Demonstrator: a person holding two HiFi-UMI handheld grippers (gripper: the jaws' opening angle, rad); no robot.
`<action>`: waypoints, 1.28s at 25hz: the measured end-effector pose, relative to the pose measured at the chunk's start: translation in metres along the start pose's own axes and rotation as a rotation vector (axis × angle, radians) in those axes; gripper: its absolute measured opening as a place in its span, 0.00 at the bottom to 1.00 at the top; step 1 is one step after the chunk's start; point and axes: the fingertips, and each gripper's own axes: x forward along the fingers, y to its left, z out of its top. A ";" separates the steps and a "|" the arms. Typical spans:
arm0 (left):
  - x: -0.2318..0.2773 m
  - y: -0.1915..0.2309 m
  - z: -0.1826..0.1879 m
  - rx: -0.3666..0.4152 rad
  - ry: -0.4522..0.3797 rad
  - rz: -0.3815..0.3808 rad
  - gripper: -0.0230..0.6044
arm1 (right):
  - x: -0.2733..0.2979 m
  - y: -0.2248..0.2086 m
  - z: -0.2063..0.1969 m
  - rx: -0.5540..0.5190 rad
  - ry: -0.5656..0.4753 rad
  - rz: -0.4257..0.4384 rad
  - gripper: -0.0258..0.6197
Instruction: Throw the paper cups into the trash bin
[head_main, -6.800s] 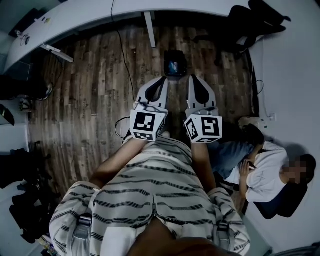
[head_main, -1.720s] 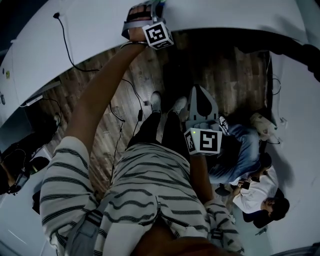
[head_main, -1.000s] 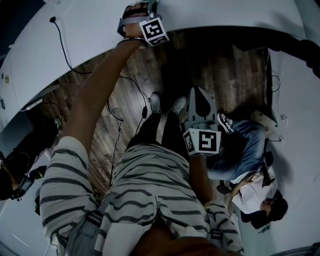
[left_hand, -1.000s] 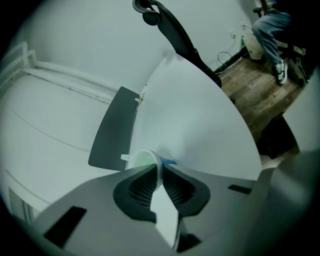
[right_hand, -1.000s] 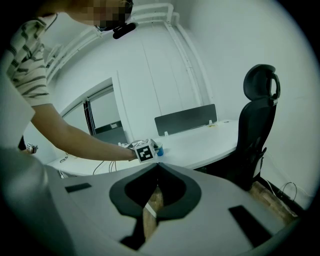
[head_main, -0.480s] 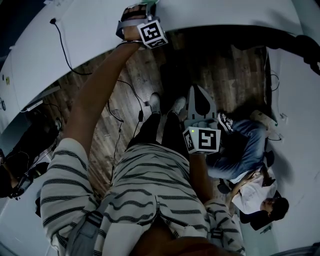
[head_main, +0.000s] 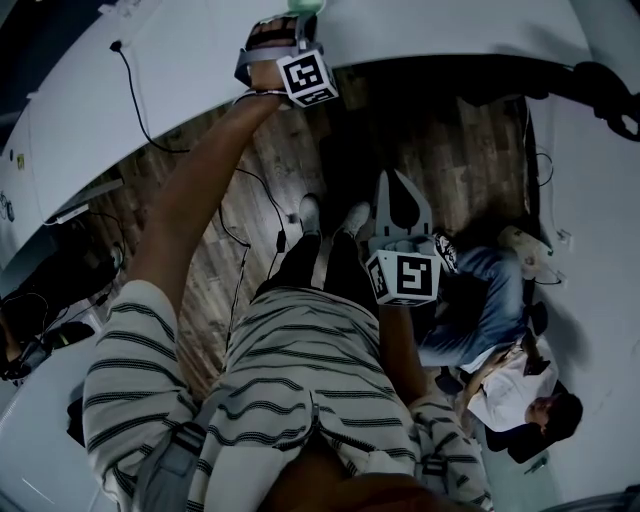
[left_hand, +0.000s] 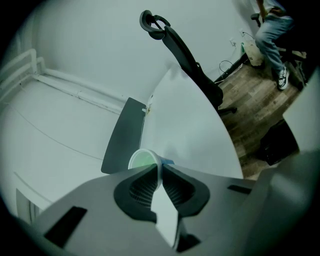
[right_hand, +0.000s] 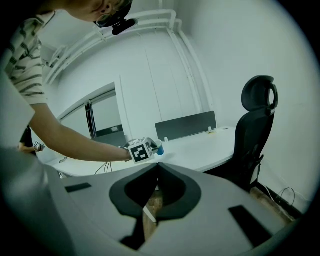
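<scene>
— What is the floor (head_main: 450, 140) made of?
— Wood planks with a rough-looking grain, rather dull. The desk (head_main: 430, 30) is white, smooth and matt.
— And the paper cup (left_hand: 144, 161)?
— Thin paper with a smooth rim. The left gripper (left_hand: 160, 169) has a matt grey plastic body and black ribbed pads (left_hand: 140, 191). The shirt (head_main: 300, 380) is soft striped cloth.

Short-sleeved shirt (head_main: 290, 370), pale with dark horizontal stripes, crossed by grey straps (head_main: 172, 455) with buckles. Past the shirt's hem, dark trousers (head_main: 318, 265) and pale shoes (head_main: 309, 212). Beyond the shirt's sleeves, grey left gripper (left_hand: 159, 169) and right gripper (head_main: 398, 180), each with a white cube (head_main: 306, 77) of black square markers.
</scene>
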 end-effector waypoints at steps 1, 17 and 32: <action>-0.004 0.003 0.002 -0.003 -0.004 0.004 0.11 | -0.001 0.001 0.001 -0.002 -0.004 -0.001 0.06; -0.091 0.014 0.032 -0.064 -0.072 -0.012 0.11 | -0.034 0.010 0.026 -0.035 -0.060 -0.011 0.06; -0.178 0.004 0.068 -0.051 -0.146 -0.052 0.11 | -0.064 0.013 0.040 -0.050 -0.089 -0.036 0.06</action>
